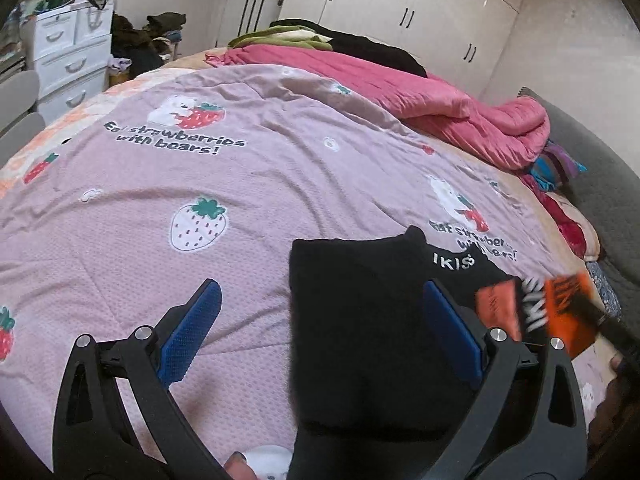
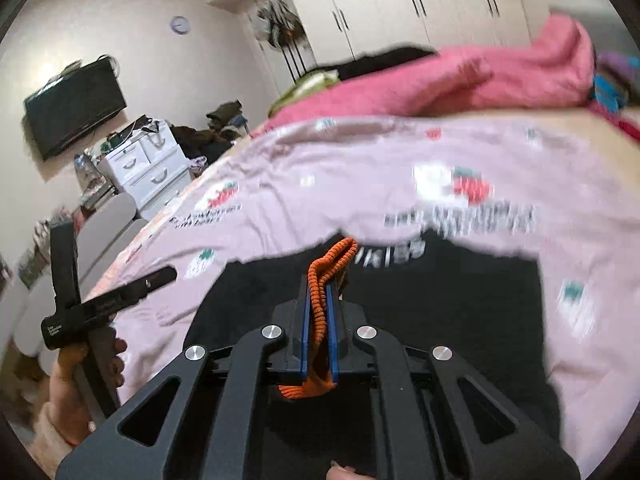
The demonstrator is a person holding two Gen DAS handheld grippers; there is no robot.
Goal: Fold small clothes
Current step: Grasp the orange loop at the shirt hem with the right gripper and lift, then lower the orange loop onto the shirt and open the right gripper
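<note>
A black garment (image 1: pixel 360 320) with white lettering and an orange ribbed edge (image 2: pixel 334 264) lies spread on the pink strawberry-print quilt (image 1: pixel 200 184), toward the bed's near side. In the left wrist view it sits at about five o'clock, one corner peaking upward near the printed bear.

The right gripper (image 2: pixel 320 312) is clamped tight on the orange ribbed edge, which bunches out above and below the blue pads (image 2: pixel 306 320). The left gripper (image 1: pixel 320 336) hangs released, its fingers wide apart over the cloth, one over bare quilt and the other over the black fabric.

A white drawer unit (image 1: pixel 68 60) stands at ten o'clock with clutter heaped on top; what is inside cannot be seen.

The right wrist view alone shows a wall-mounted television (image 2: pixel 76 108), a round clock (image 2: pixel 181 25) and the person's left hand (image 2: pixel 80 376) on the other tool's handle. The left wrist view alone shows the quilt's lettering sharply; the other is motion-blurred. Both show the rumpled pink blanket (image 1: pixel 460 120).
</note>
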